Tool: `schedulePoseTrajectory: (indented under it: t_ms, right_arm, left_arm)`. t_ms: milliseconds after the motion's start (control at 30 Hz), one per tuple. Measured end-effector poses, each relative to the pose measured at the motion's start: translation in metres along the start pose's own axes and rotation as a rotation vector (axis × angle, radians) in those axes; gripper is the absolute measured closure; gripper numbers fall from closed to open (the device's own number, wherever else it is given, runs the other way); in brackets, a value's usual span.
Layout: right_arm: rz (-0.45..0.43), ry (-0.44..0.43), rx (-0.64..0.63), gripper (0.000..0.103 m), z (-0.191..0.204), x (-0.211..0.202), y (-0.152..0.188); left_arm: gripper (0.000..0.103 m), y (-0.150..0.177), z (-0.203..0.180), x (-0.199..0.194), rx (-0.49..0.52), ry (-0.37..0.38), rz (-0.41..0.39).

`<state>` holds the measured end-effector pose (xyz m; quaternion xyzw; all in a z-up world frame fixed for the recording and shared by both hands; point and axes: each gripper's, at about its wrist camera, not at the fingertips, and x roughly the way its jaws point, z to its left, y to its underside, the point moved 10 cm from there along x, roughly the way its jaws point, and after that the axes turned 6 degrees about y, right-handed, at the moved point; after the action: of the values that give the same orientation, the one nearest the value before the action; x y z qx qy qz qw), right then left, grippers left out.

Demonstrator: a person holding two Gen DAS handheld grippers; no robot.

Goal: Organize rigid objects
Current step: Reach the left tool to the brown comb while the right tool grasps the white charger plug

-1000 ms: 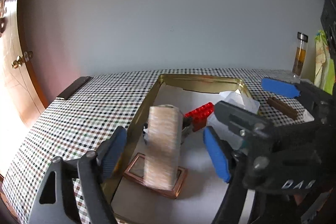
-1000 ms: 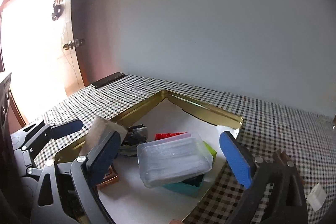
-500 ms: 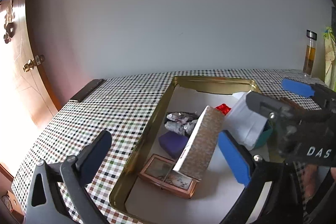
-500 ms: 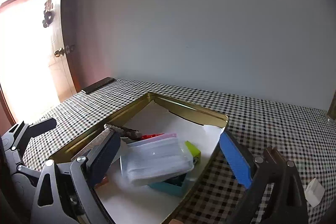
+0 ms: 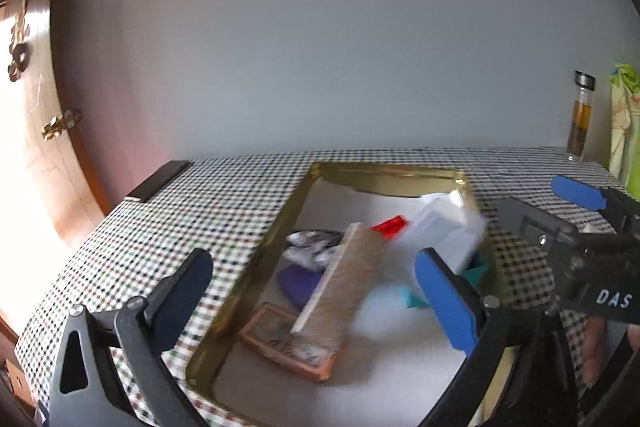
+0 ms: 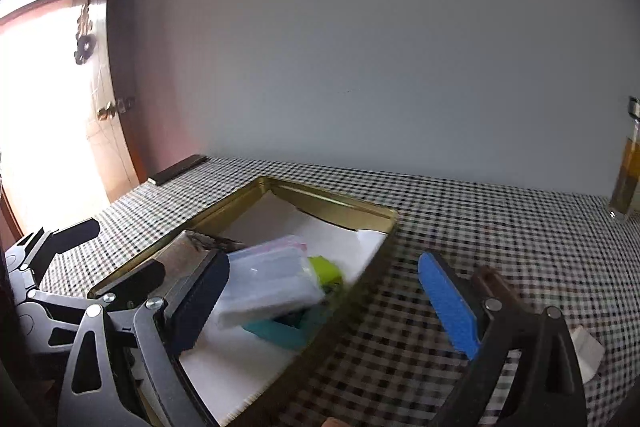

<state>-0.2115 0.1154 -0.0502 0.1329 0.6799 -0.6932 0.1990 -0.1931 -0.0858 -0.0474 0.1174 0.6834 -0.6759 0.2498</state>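
A gold metal tray [image 5: 256, 259] lined with white paper lies on the checkered table [image 5: 192, 219]. In it a tan glittery box [image 5: 344, 283] leans tilted on a copper-framed flat piece [image 5: 288, 347], beside a purple item [image 5: 296, 283], grey crumpled things [image 5: 312, 247], a red brick [image 5: 390, 227], a clear plastic case [image 6: 272, 287], a teal box [image 6: 280, 331] and a lime piece [image 6: 324, 267]. My left gripper [image 5: 312, 295] is open and empty above the tray's near end. My right gripper [image 6: 320, 299] is open and empty over the tray's right rim [image 6: 360, 291].
A dark flat bar [image 5: 158, 179] lies at the table's far left edge by a wooden door [image 5: 44, 155]. A glass bottle of amber liquid [image 5: 581, 119] stands at the far right. A brown stick [image 6: 492, 279] and a small white block [image 6: 586, 351] lie right of the tray.
My left gripper let go of the tan box, which tipped over to lean on the copper frame, and both grippers drew back and up from the tray.
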Motion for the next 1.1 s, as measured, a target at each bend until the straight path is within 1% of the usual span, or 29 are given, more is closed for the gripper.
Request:
schedulePoseTrajectory:
  t_ms: [100,267,433,567,600,667,733,800,867,933,1033,1100]
  right_arm:
    - [-0.012,0.047,0.022,0.005,-0.027,-0.007,0.002]
    - [-0.023,0.097,0.077,0.005,-0.076,-0.019,0.006]
    - [-0.016,0.166,0.126,0.005,-0.127,-0.026,0.016]
    - [0.008,0.244,0.149,0.006,-0.169,-0.030,0.029]
    - [0.014,0.256,0.153,0.006,-0.177,-0.030,0.031]
    - [0.036,0.325,0.175,0.006,-0.197,-0.030,0.037]
    - [0.064,0.351,0.171,0.006,-0.212,-0.029,0.044]
    - [0.093,0.373,0.164,0.006,-0.221,-0.024,0.049]
    - [0.129,0.359,0.175,0.006,-0.228,-0.020,0.055]
    - [0.155,0.350,0.167,0.006,-0.231,-0.017,0.059]
    - [0.209,0.340,0.131,0.006,-0.234,-0.011,0.065]
    - [0.225,0.324,0.124,0.006,-0.234,-0.009,0.068]
  left_arm:
    - [0.001,-0.003,-0.022,0.002,0.036,0.015,-0.004]
    - [0.001,-0.009,-0.059,0.005,0.074,0.051,-0.010]
    - [0.001,-0.015,-0.099,0.010,0.106,0.090,-0.018]
    - [0.000,-0.021,-0.131,0.014,0.131,0.132,-0.024]
    - [0.000,-0.021,-0.142,0.019,0.143,0.137,-0.016]
    - [0.001,-0.021,-0.155,0.026,0.148,0.157,0.009]
    - [0.001,-0.020,-0.171,0.034,0.147,0.192,0.033]
    - [0.001,-0.017,-0.183,0.047,0.153,0.195,0.065]
    - [0.001,-0.014,-0.191,0.057,0.150,0.205,0.092]
    - [0.001,-0.013,-0.195,0.069,0.142,0.190,0.116]
    - [0.001,-0.011,-0.194,0.085,0.101,0.177,0.149]
    - [0.001,-0.010,-0.196,0.093,0.084,0.182,0.163]
